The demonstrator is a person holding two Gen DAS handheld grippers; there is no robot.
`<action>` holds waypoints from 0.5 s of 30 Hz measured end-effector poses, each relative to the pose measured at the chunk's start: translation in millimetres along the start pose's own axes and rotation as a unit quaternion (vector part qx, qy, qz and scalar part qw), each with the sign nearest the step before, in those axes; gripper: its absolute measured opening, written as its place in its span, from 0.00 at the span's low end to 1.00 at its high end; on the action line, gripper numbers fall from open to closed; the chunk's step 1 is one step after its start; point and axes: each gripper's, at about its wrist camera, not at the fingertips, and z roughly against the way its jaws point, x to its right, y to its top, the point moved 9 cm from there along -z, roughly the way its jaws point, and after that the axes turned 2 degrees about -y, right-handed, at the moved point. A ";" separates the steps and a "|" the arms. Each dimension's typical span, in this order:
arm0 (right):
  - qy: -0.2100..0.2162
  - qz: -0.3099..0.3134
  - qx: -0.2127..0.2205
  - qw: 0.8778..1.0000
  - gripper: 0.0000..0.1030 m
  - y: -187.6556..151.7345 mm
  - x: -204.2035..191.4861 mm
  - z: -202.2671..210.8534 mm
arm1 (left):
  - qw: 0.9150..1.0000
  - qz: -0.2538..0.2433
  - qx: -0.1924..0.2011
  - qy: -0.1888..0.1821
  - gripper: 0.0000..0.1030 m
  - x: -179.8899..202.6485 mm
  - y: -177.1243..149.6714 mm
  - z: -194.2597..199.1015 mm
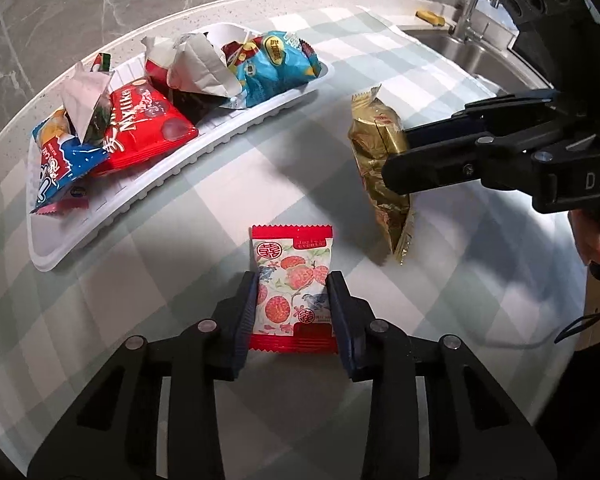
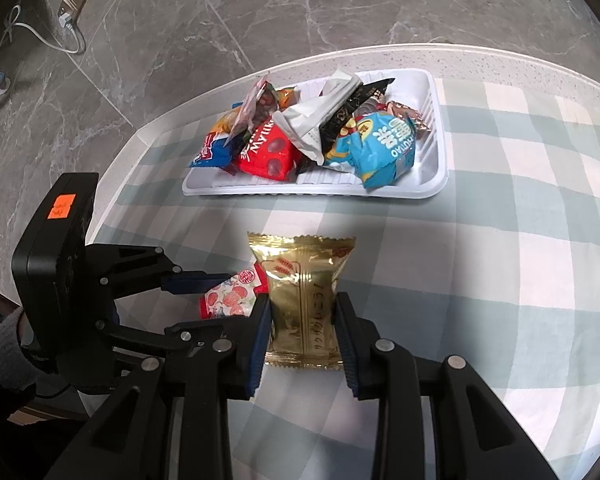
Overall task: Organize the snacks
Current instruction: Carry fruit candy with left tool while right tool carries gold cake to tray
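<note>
Left gripper [image 1: 292, 312]: clamped on red-edged floral sachet [image 1: 292, 280] | right gripper [image 2: 302, 332]: clamped on gold foil packet [image 2: 304, 292] | white ribbed plastic tray [image 1: 140, 200]: ahead, lengthwise across both, left nearer.

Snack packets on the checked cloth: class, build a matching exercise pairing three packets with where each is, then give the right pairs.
1. gold packet
2. lychee-print packet
3. red Mylike packet

a. lying in the white tray
b. between the left claw fingers
c. between the right claw fingers

Pairs: 1-c, 2-b, 3-a
</note>
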 end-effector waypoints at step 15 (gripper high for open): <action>-0.031 0.017 -0.021 0.999 0.32 -8.5 -0.2 -11.6 | 0.999 0.036 0.013 -0.009 0.31 -12.1 -0.7 10.9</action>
